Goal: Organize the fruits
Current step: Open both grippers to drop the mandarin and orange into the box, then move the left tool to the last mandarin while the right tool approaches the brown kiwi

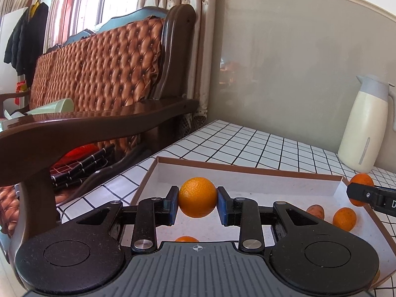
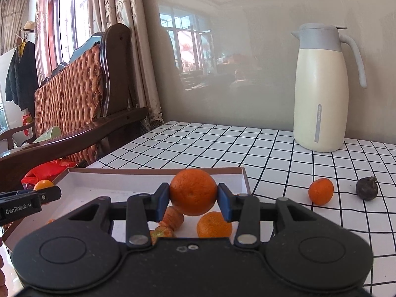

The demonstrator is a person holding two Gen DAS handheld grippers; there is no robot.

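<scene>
My left gripper [image 1: 197, 201] is shut on an orange [image 1: 197, 196] and holds it above the shallow white box with a brown rim [image 1: 247, 168]. My right gripper [image 2: 193, 199] is shut on another orange [image 2: 193, 191] above the box's right end [image 2: 243, 175]. In the box lie a small orange [image 1: 344, 218], a brownish fruit [image 1: 316, 211] and another orange, partly hidden [image 1: 187, 238]. The right wrist view shows an orange [image 2: 214, 224] and brownish fruits [image 2: 173, 219] in the box. On the table lie a loose orange [image 2: 321, 191] and a dark fruit [image 2: 367, 188].
A cream thermos jug [image 2: 320, 86] stands at the back right of the checked tablecloth [image 2: 222, 143]. A wooden sofa armrest [image 1: 86, 128] runs close along the table's left side. The wall is behind the table.
</scene>
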